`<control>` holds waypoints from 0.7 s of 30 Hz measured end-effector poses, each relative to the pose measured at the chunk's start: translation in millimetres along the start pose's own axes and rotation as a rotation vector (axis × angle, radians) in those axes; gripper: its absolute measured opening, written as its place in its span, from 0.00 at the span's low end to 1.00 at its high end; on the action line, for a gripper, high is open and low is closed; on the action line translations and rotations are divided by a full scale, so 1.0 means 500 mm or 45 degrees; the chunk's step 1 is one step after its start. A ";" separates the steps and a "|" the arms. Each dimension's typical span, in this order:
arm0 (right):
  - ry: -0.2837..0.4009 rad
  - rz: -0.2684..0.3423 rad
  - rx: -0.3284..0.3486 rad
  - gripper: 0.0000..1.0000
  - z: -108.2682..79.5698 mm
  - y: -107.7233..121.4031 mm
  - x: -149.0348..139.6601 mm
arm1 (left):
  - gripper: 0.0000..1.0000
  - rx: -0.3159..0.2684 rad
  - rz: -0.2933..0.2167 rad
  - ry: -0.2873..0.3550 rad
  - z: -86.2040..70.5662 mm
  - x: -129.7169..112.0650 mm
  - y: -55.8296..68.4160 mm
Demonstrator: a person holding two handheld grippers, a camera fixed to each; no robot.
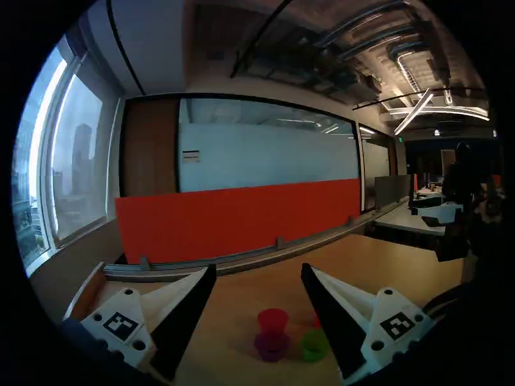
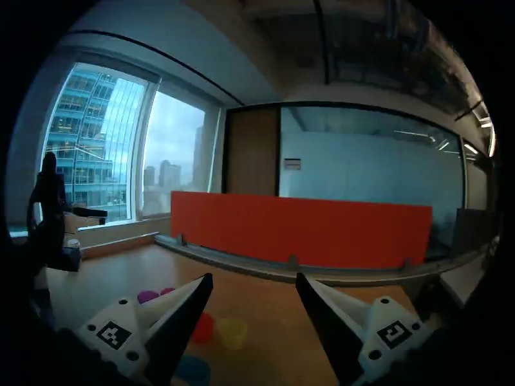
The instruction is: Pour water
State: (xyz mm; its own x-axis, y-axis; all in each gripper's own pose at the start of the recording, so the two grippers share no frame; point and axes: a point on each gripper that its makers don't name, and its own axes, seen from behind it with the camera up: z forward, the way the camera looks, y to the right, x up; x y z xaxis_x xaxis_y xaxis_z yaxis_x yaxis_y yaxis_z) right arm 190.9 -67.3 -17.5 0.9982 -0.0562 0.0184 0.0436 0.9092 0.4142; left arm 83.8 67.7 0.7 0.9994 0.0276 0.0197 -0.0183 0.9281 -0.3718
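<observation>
**Both grippers empty, cups sitting on the tabletop**

Left gripper view first: the left gripper [image 1: 257, 267] has its jaws wide apart with nothing between them, hanging above a wooden tabletop [image 1: 360, 257]. The cups are at the near edge, low between the two fingers. There's a red cup [image 1: 273, 320] a bit farther out, a purple cup [image 1: 271, 345] just in front of it, and a green cup [image 1: 314, 344] right beside the purple one on the right. Whether any of them touch, I can't tell. Past them an orange divider panel [image 1: 238, 219] runs along the far side of the tabletop, with a big window [image 1: 71, 167] off to the left.

Right gripper view: same deal. The right gripper [image 2: 252, 276] has its jaws spread and is holding nothing. Down between the fingers sits a yellow cup [image 2: 232, 332] with another red cup [image 2: 203, 327] just left of it, partly behind the left finger. A blue cup [image 2: 192, 370] is nearest, at the bottom edge. Farther left there's a small purple cup [image 2: 147, 296]. The orange panel sits across the far side here too. Can't see water in any cup.
</observation>
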 end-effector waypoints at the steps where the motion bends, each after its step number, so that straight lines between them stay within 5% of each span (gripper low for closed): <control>1: 0.001 -0.002 0.023 1.00 0.000 -0.008 0.004 | 0.98 -0.018 0.003 -0.003 0.001 0.000 0.006; 21: -0.121 -0.056 0.223 1.00 -0.014 -0.076 -0.045 | 0.98 -0.295 0.023 -0.110 0.003 -0.056 0.100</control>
State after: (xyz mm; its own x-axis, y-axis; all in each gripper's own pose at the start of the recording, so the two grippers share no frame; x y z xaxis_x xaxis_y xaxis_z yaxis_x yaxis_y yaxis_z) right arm 167.1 -97.6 -39.9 0.9869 -0.1406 0.0790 0.0713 0.8196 0.5684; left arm 54.8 113.9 -17.0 0.9926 0.0845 0.0868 -0.0193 0.8174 -0.5757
